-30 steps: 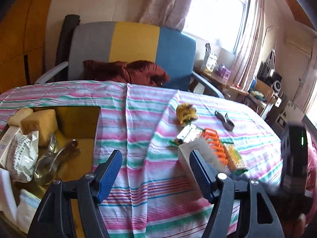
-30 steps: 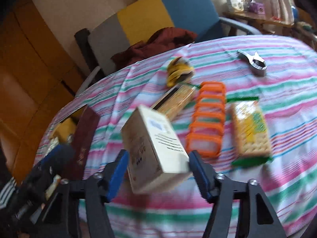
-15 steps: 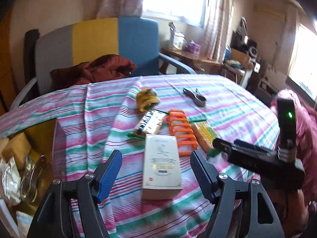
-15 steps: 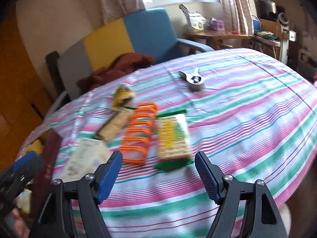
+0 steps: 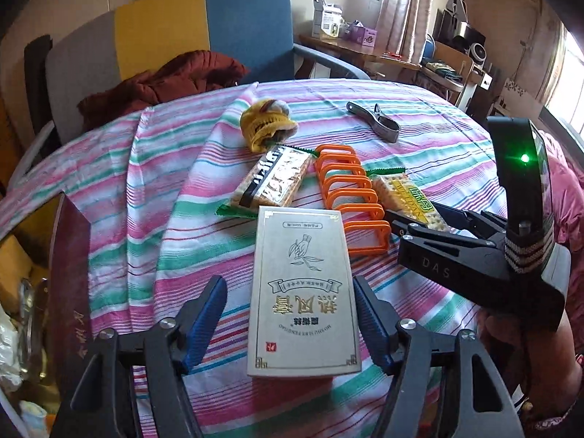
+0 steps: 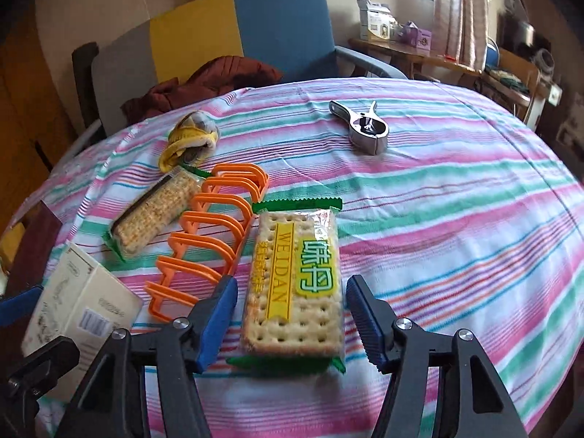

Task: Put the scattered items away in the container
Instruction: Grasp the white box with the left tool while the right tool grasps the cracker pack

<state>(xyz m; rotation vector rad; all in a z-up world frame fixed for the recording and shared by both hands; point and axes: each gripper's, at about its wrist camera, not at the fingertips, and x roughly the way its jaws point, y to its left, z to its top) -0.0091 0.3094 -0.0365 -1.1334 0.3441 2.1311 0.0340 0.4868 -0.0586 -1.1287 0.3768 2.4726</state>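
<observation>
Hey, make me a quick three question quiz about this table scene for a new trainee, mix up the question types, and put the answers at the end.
1. True or false: the left gripper is clamped on the white box.
2. Which item lies between the right gripper's open jaws? A) metal clip B) cracker packet C) yellow glove
3. Fill in: the orange rack lies between two packets of ____.

Key:
1. False; a gap shows on both sides.
2. B, the cracker packet.
3. Crackers.

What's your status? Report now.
Left hand-held gripper closing around white box, not clamped. Right hand-held gripper open astride cracker pack. Orange rack alongside.
</observation>
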